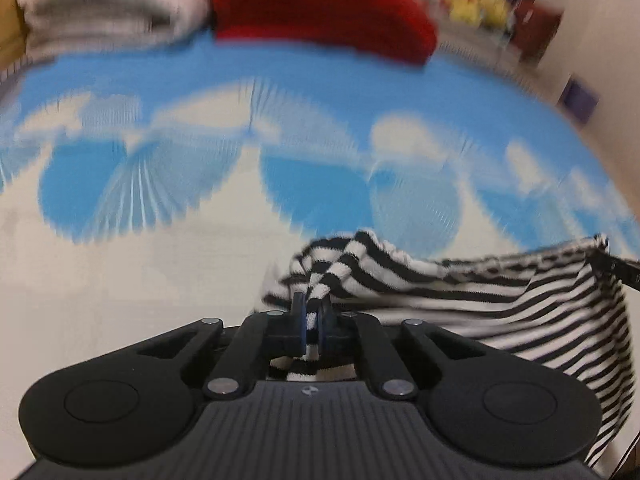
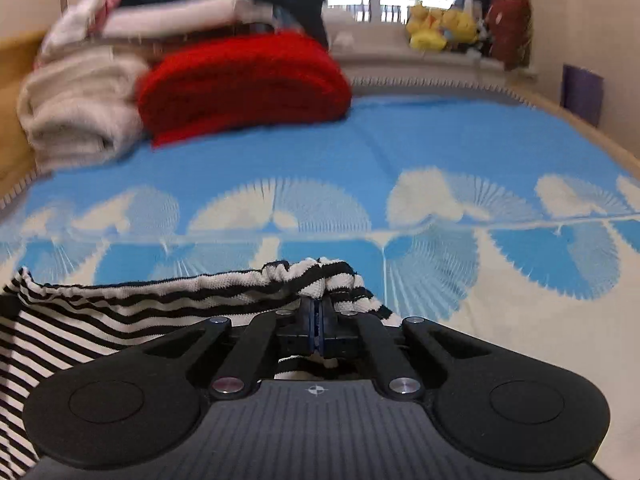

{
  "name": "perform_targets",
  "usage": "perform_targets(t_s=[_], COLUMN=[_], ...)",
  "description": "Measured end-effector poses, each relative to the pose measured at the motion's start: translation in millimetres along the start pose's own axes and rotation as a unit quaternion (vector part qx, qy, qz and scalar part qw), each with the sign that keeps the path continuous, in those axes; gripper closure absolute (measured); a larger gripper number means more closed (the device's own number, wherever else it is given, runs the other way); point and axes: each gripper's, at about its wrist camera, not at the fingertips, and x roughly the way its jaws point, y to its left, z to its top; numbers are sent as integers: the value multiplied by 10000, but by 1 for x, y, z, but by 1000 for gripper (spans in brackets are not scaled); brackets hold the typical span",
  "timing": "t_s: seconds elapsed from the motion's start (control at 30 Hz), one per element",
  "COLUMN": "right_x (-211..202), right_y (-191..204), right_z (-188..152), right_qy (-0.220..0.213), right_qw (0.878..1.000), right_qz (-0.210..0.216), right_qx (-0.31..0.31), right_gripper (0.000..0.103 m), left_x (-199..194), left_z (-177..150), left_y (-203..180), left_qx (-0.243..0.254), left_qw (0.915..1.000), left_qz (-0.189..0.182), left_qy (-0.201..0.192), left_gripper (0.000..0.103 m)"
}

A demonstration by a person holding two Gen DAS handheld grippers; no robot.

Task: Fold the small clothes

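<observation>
A black-and-white striped garment (image 1: pixel 500 300) hangs stretched between my two grippers above the blue-and-cream mat (image 1: pixel 280 92). My left gripper (image 1: pixel 311 306) is shut on one bunched corner of it; the cloth runs off to the right and droops down. My right gripper (image 2: pixel 316 312) is shut on the other bunched corner of the striped garment (image 2: pixel 120 304), with the cloth running off to the left. The lower part of the garment is hidden below both grippers.
A folded red knit (image 2: pixel 244 84) and a pile of folded cream and white clothes (image 2: pixel 84 108) lie at the far left of the mat (image 2: pixel 440 140). Yellow plush toys (image 2: pixel 440 28) sit on the ledge beyond. A wall (image 2: pixel 592 40) runs along the right.
</observation>
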Motion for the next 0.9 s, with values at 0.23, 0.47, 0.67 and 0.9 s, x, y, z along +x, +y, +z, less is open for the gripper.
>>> perform_targets(t_s=[0.23,0.47,0.67,0.9], right_x=[42,-16,12,35], right_y=[-3,-50,-56,-36], right_z=[-17,5,-9,-17], right_qy=[1043,-36,647,1016], right_qw=[9942,10000,9978,9933], right_qz=[-23,-11,151,196], right_qx=[-245,92,74,-522], right_gripper=[89,41,41,65], left_x=[-8,-8,-17,11], left_z=[3,11,20,17], left_y=[32,44,64,44], left_qx=[-400,-769,-1707,-930], left_qw=[9989,9961,9795,9937], left_qz=[-166,-378,-1053,-503], left_qy=[156,205,-185,372], left_gripper=[49,47,46,46])
